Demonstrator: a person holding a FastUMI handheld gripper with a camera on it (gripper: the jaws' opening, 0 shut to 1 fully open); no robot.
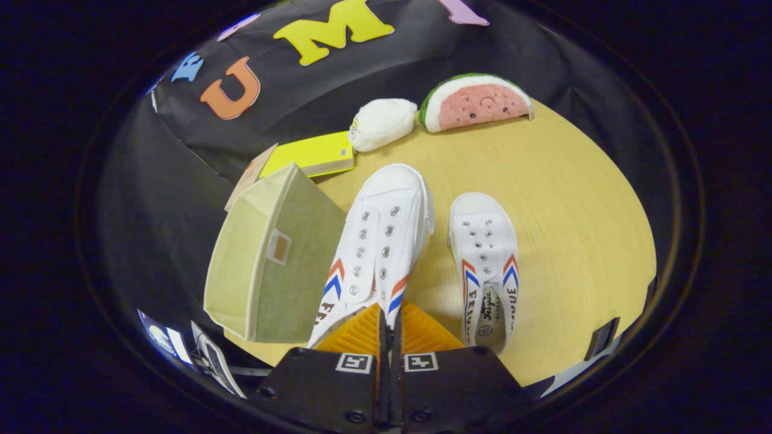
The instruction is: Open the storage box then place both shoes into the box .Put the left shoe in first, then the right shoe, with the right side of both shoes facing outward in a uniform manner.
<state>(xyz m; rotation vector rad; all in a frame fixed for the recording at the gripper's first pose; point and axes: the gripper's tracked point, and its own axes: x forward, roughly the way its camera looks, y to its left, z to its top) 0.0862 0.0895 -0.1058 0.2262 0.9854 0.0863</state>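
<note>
Right, the round wooden table point(561, 199) took up most of the scene, with everything else on it. Next biggest was the storage box point(271, 265), a pale green fabric cube sitting left of the fingers, small label pocket on its near face. Whether its top was open or lidded could not be told from this angle.

Then the left shoe point(377, 241), white canvas with red and blue chevrons, lifted and tilted toe-away just ahead of the fingers. The gripper point(390, 325) had its jaws pressed nearly together, pinching the shoe's heel collar between them. The right shoe point(485, 265) lay flat on the table just beside the held one, to its right, toe pointing away, untouched.

Beyond the shoes, near the booth wall: a plush watermelon slice point(476, 102), a white plush toy point(381, 123) touching or almost touching it, and a yellow book point(313, 155) behind the box.

Step in hand, as I judged it: carrying the left shoe toward the box, first of the two placements. Next move called for swinging left over the box, turning the shoe so its right side faced outward, then lowering and releasing.

Hard to make out: the box's interior, the shoe's heel hidden behind the fingers, and the dark clutter past the table's near edge.
</note>
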